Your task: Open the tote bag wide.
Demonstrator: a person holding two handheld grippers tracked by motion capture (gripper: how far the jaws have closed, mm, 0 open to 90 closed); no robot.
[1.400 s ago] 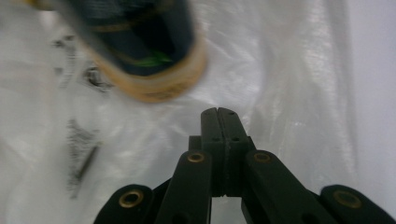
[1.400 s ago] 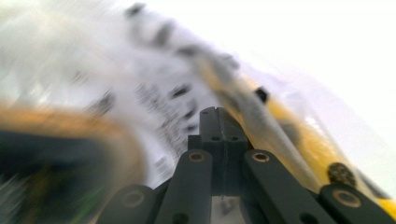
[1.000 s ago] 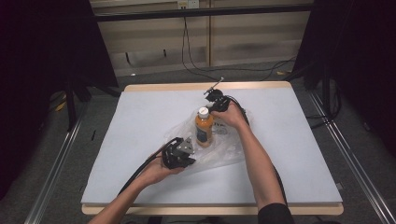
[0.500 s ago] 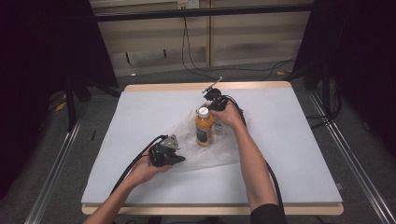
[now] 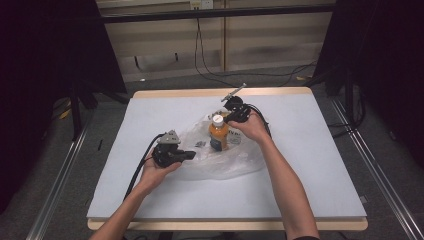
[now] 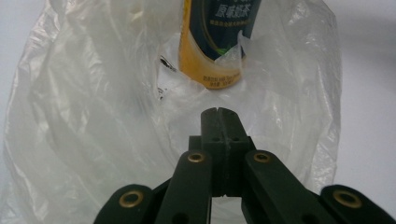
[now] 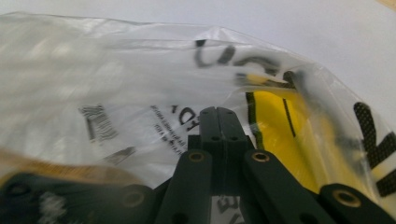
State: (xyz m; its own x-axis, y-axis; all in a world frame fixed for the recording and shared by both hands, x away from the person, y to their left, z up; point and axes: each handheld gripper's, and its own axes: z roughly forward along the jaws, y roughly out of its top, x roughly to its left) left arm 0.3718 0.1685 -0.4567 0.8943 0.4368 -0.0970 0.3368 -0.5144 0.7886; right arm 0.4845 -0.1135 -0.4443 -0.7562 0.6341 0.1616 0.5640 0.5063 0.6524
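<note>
Both grippers, left (image 6: 218, 112) and right (image 7: 217, 111), are clenching, seemingly pinching film of the thin clear plastic bag (image 5: 227, 160); inside it the orange bottle with a white cap (image 5: 218, 133) is standing mid-table (image 5: 300, 170). Lifting both edges evenly should keep it upright

In the left gripper view the bottle (image 6: 217, 44) is cut off by the top edge, so its cap and upper label are out of sight, and the small print on its label is too fine to read. In the right gripper view the printing on the plastic bag (image 7: 140, 93) is blurred and creased beyond reading, and a blurred orange shape at the near left cannot be identified. In the high view the small dark items (image 5: 201, 144) on the bag, left of the bottle, are too small to tell.
</note>
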